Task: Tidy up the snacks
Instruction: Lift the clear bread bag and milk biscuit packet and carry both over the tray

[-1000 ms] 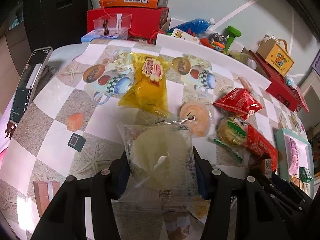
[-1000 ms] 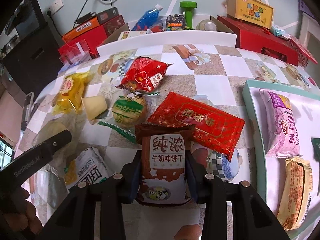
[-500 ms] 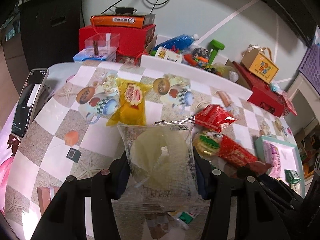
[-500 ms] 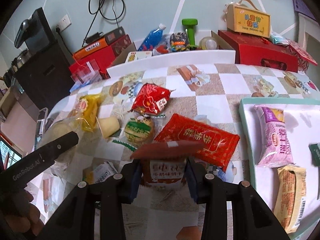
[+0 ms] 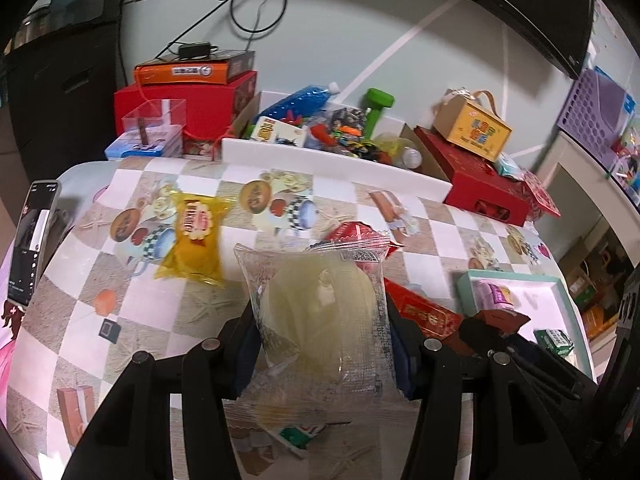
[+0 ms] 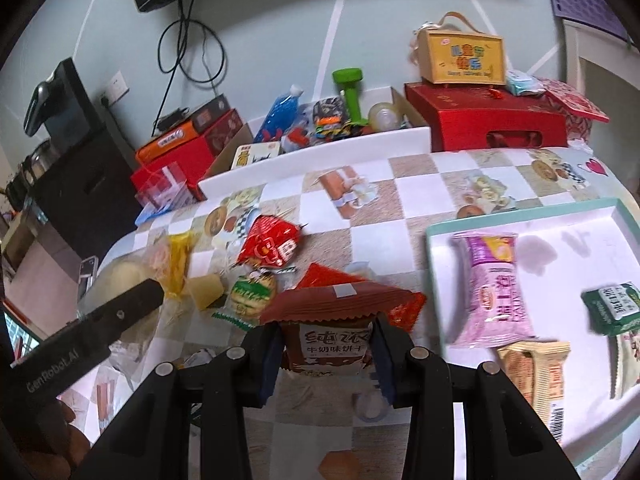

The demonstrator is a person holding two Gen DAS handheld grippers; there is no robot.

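My left gripper (image 5: 320,344) is shut on a clear packet with a pale round cake (image 5: 320,312), held above the table. My right gripper (image 6: 326,344) is shut on a brown milk biscuit packet (image 6: 328,344), also lifted. A teal-rimmed white tray (image 6: 520,216) lies at the right with a pink packet (image 6: 494,288), a green packet (image 6: 610,308) and a beige packet (image 6: 536,372) in it. On the table lie a yellow packet (image 5: 196,244), a red puffed packet (image 6: 270,246), a flat red packet (image 6: 400,308) and a green-labelled cake (image 6: 252,292).
The checked tablecloth (image 5: 120,288) covers the table. A phone (image 5: 34,240) stands at its left edge. Behind a white board (image 5: 332,164) are red boxes (image 5: 192,108), a green dumbbell (image 5: 376,112) and a yellow gift box (image 5: 472,128).
Both grippers have risen and moved back with their packets, so more of the table and the wall shows. The right gripper has swung toward the tray.
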